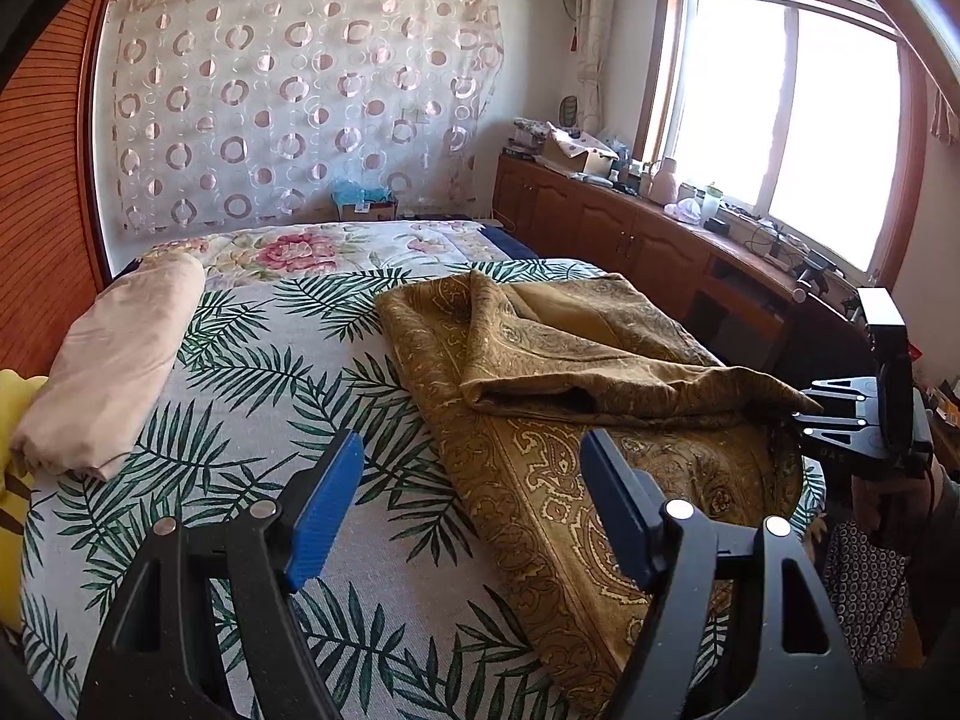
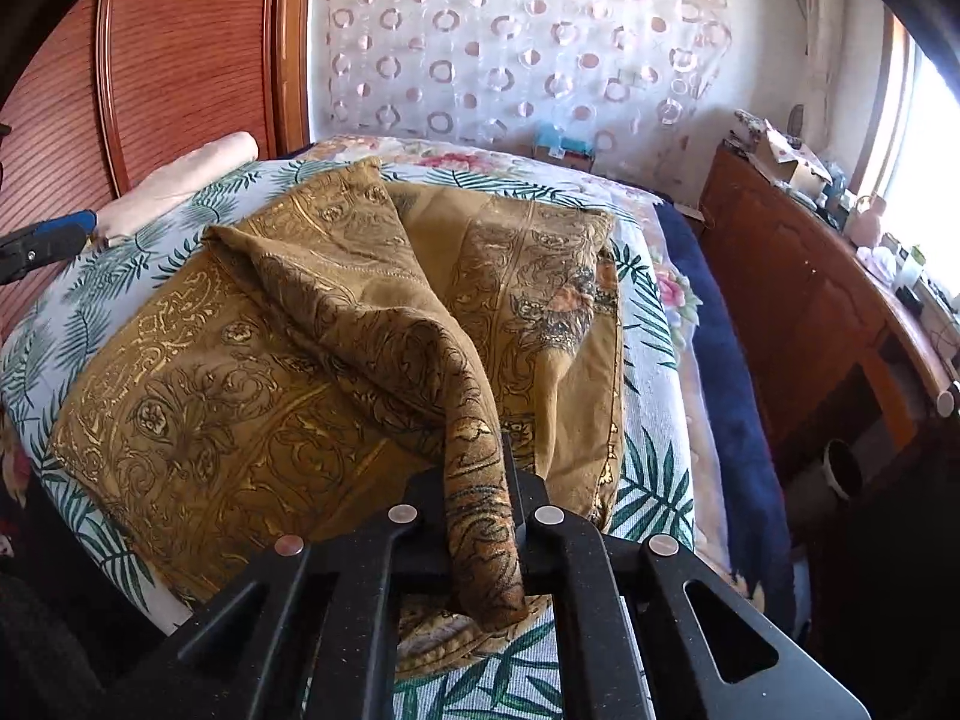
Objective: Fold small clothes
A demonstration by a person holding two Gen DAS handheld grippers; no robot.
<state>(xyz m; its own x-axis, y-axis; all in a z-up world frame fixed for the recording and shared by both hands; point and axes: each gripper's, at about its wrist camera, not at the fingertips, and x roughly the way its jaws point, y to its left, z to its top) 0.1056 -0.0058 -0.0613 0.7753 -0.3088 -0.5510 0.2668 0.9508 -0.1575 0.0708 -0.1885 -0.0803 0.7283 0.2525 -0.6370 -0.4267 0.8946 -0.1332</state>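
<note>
**Gold cloth pinched on the bed, left tongs wide**

Left wrist view: nearest the lens, the left tongs [image 1: 471, 501] w/ blue pads stand wide apart, nothing between them, hovering over the bed [image 1: 252, 360]. Bed cover is white w/ green palm-leaf print; a pink floral quilt [image 1: 300, 252] lies beyond it toward the far wall. The gold paisley cloth [image 1: 540, 372] lies spread on the bed's right half, its upper layer rumpled and drawn toward the right edge, where the right tongs [image 1: 807, 414] meet its corner. A folded pale pink cloth [image 1: 114, 372] sits at the left side of the bed, well apart from the gold one; something yellow shows at the frame's left edge, can't tell what. Room: sheer curtain [image 1: 288, 102] w/ ring pattern on the far wall, slatted wood panel [image 1: 42, 228] at left, bright window [image 1: 780, 120] at right over a long wood cabinet [image 1: 600, 216] cluttered w/ boxes, bottles, cables.

Right wrist view: nearest the lens, the right tongs are closed on a twisted strip of the gold cloth, which rises off the bed into the jaws; rest of the cloth lies flat below. Blue tip of the left tongs pokes in at far left. Dark blue blanket [image 2: 732, 372] along the bed's right side, next to the cabinet.
</note>
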